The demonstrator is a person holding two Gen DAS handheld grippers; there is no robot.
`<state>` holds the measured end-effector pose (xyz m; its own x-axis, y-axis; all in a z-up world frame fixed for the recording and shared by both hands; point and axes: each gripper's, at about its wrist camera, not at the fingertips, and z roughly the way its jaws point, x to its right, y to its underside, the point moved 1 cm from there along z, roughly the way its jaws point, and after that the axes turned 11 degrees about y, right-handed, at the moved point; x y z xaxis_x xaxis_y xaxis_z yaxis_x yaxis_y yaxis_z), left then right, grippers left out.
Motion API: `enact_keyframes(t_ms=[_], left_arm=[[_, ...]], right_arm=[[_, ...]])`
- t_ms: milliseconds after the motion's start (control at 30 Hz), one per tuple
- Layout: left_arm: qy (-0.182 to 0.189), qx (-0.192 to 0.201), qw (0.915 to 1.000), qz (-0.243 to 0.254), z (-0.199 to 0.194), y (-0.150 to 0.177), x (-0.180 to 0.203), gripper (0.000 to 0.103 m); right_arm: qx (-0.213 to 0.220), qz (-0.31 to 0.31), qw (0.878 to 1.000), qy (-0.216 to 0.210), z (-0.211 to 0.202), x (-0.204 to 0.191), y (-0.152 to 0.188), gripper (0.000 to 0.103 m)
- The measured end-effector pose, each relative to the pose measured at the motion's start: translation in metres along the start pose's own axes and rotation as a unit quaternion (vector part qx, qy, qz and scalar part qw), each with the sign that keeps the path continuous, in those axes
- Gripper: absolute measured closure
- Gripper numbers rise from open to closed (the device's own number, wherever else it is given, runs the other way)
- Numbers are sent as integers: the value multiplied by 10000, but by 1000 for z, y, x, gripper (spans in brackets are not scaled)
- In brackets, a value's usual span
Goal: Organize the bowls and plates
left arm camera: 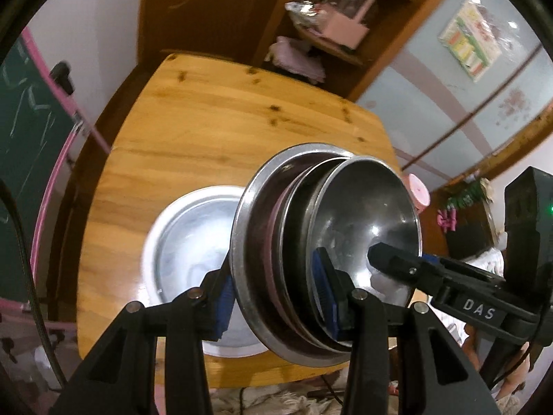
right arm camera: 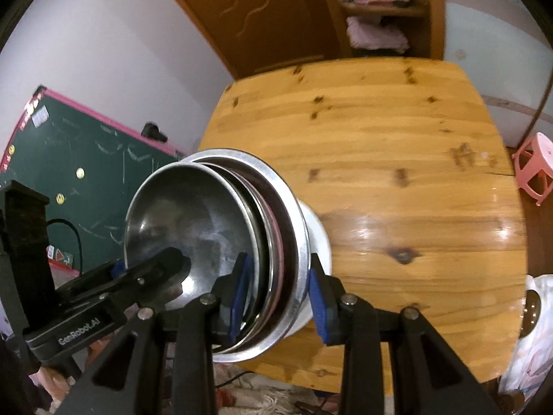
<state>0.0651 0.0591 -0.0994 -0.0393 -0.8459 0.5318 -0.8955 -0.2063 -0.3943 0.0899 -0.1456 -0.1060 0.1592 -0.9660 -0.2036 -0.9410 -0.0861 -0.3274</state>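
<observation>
A nested stack of steel bowls and plates [left arm camera: 311, 242] is held on edge above the wooden table [left arm camera: 207, 131]. My left gripper [left arm camera: 276, 297] is shut on the stack's rims, blue pads on both sides. My right gripper [right arm camera: 278, 297] is shut on the same stack [right arm camera: 221, 235] from the opposite side. Each gripper's fingers show in the other's view, reaching into the inner bowl. A white bowl [left arm camera: 193, 242] sits on the table below the stack; in the right wrist view only its edge [right arm camera: 319, 238] shows behind the stack.
A wooden shelf unit [left arm camera: 328, 34] with pink items stands beyond the table's far edge. A green chalkboard [right arm camera: 86, 173] is at the left. A pink stool [right arm camera: 535, 169] stands at the right.
</observation>
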Motion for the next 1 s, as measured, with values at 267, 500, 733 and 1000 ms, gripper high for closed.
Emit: enact_keyframes(t_ms=[267, 500, 733, 1000], left_arm=[[-331, -425, 9974, -482, 38, 11, -58, 63], [-374, -683, 9945, -707, 64, 19, -83, 63], [-397, -739, 9937, -748, 76, 15, -88, 63], [-355, -793, 9928, -823, 79, 17, -94, 63]], right_arm=[[-607, -43, 9981, 10, 58, -15, 5, 71], [-1062, -41, 9942, 142, 93, -19, 14, 71], [-1128, -6, 9934, 207, 103, -22, 12, 71], [-1120, -106, 9933, 272, 103, -26, 12, 71]])
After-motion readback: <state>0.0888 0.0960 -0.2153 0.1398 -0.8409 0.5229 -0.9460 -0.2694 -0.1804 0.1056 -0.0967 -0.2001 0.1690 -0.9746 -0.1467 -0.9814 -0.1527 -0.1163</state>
